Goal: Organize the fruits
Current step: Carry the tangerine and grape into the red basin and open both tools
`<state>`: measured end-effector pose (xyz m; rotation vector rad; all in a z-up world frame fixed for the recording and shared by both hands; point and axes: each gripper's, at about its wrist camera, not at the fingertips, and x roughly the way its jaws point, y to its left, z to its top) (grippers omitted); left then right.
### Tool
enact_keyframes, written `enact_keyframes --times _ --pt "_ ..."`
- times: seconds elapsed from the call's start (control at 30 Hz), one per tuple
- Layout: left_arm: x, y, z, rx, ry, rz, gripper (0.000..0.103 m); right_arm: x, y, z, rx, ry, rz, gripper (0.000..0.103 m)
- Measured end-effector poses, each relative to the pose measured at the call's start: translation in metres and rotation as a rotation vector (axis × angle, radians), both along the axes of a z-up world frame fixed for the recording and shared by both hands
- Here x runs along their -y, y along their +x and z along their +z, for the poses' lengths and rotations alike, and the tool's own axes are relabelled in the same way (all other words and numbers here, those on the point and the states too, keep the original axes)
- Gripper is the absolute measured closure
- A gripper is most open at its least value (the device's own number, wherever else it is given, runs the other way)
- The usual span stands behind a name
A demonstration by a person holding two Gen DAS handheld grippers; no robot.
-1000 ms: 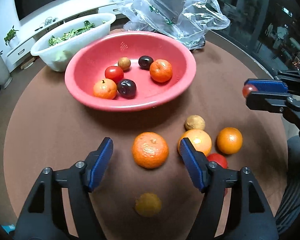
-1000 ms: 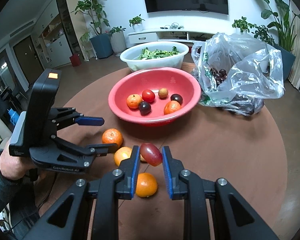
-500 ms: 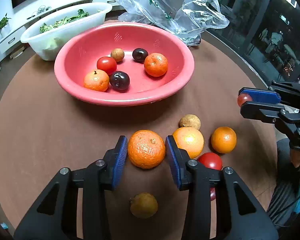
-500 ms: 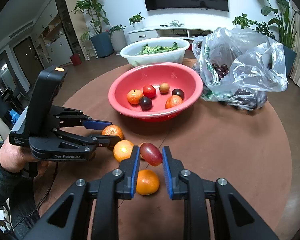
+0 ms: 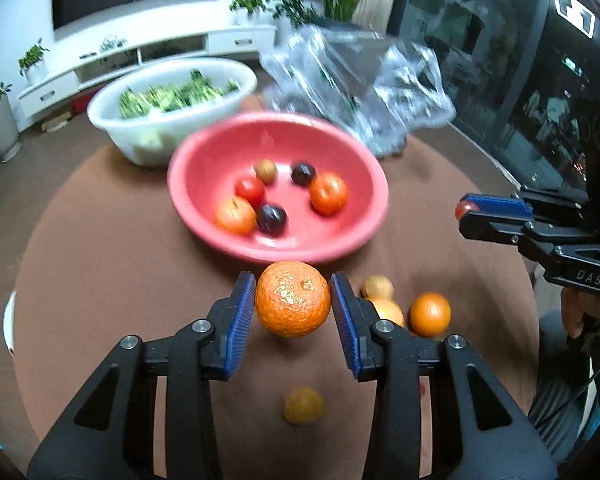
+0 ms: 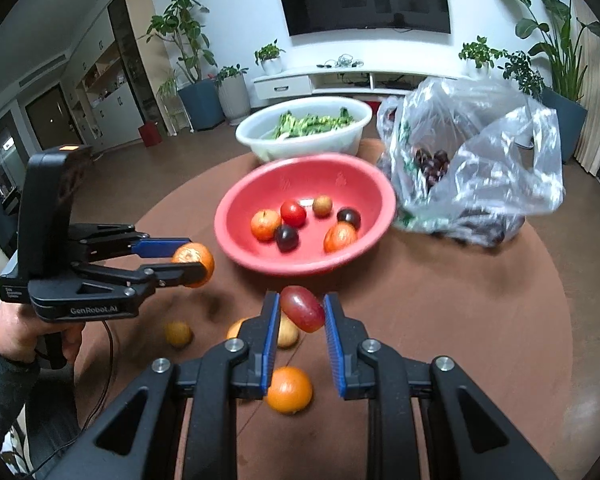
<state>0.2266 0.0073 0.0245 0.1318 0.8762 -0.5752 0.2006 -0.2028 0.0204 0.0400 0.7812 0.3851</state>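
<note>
Only right wrist view shows bagged plums (image 6: 432, 164) (dark, clustered).

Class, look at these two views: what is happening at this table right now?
A person is sorting fruit with a handheld claw in each hand. The left claw grips a large orange clear of the brown table; the right claw holds a reddish grape-like fruit. The red bowl ahead holds six fruits, and several more lie loose on the table.
</note>
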Motion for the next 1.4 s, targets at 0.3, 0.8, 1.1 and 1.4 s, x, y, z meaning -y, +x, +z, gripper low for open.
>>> enact_keyframes --times 0.3,0.8,1.1,1.4 --pt "0.02 0.051 0.018 0.069 0.047 0.043 0.066 -0.01 0.065 0.018 0.002 0.008 0.007 0.078" --pt "0.063 0.09 -0.031 0.068 0.197 -0.006 0.064 -0.04 0.136 -0.039 -0.124 -0.107 0.027 0.078" --pt "0.06 0.089 -0.04 0.052 0.203 0.003 0.033 -0.046 0.138 -0.046 -0.128 -0.141 0.033 0.077" --pt "0.046 0.069 -0.024 0.075 0.187 0.013 0.008 -0.041 0.135 -0.042 -0.136 -0.107 0.008 0.049"
